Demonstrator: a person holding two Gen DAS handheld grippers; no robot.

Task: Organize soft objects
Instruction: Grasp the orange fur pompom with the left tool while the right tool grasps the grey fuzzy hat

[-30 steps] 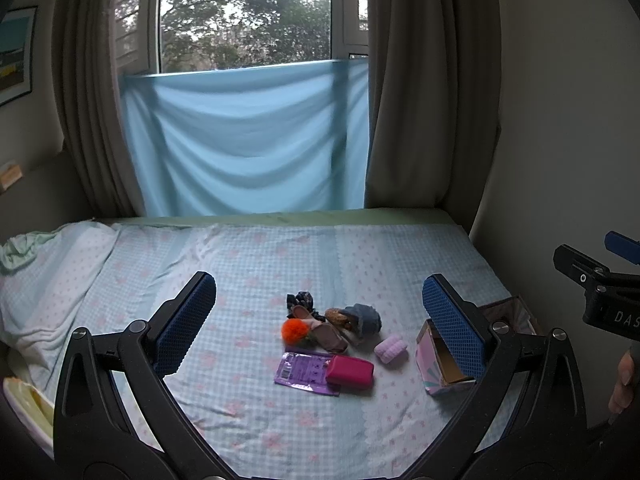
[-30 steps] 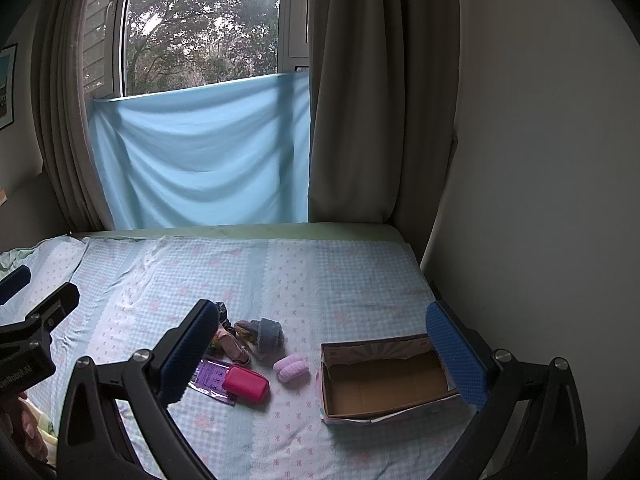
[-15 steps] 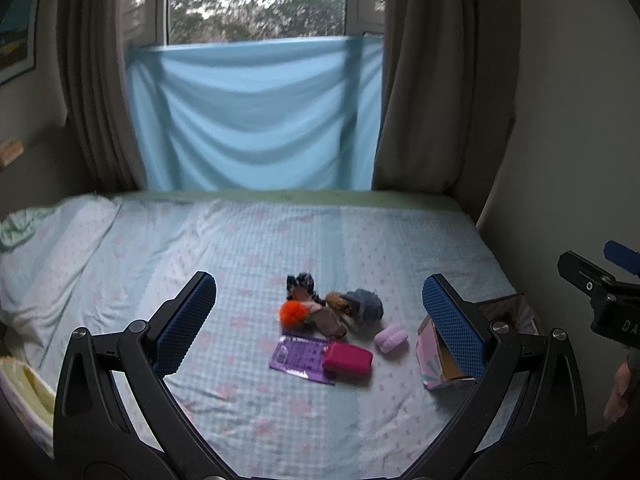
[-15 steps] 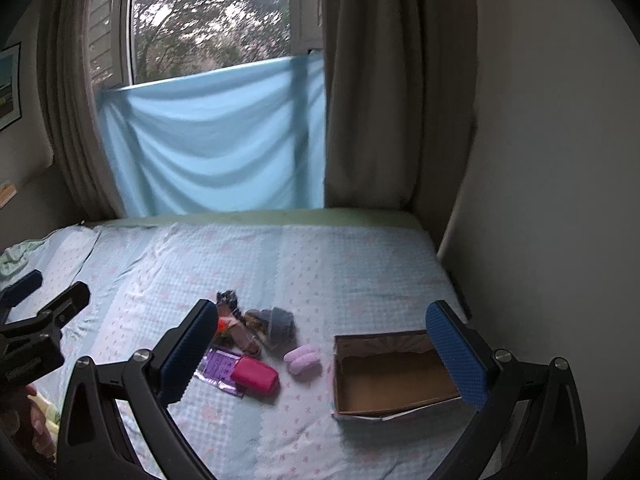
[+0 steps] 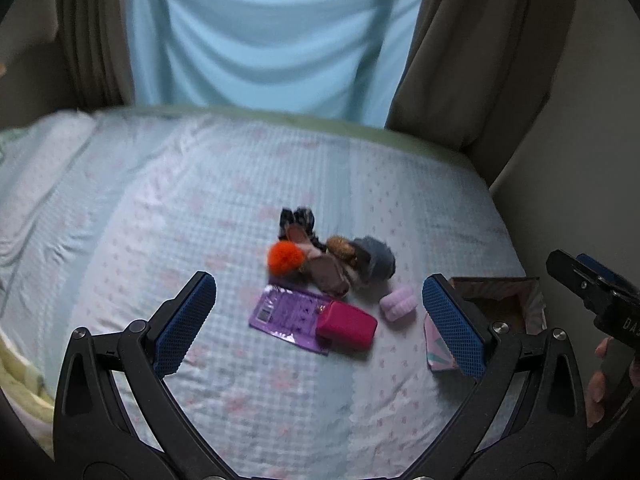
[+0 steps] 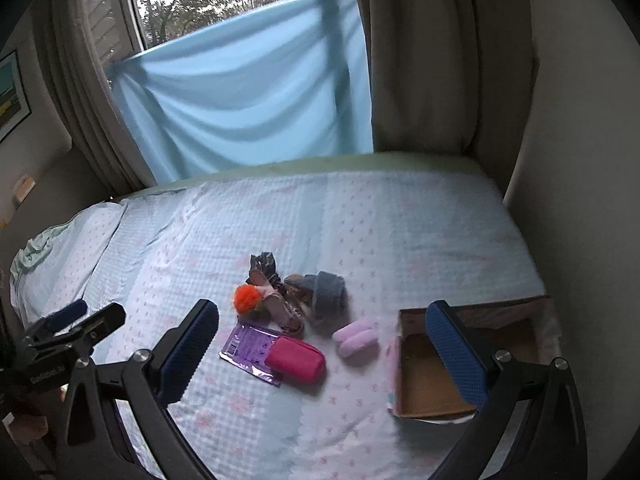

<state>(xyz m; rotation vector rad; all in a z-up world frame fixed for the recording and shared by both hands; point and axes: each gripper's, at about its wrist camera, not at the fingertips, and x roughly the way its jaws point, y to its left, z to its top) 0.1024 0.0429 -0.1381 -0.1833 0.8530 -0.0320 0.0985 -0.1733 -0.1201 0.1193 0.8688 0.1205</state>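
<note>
Hovering over the bed (image 6: 400,216), your left gripper (image 5: 320,316) and right gripper (image 6: 324,344) gape wide, holding nothing. Grabbing into the tangled pile (image 6: 292,292) could drag several items along; the lilac roll (image 6: 356,342) near the box (image 6: 432,412) lies apart.

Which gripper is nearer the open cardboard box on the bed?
Right. The right gripper hovers open with one finger over the cardboard box; the left gripper, also open, hovers over the pile beside it.

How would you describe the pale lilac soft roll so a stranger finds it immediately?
On the bed, find the open cardboard box. The pale lilac roll lies just beside it, toward the pile. Unlike the pink pouch, it is ribbed, puffy and rounded.
</note>
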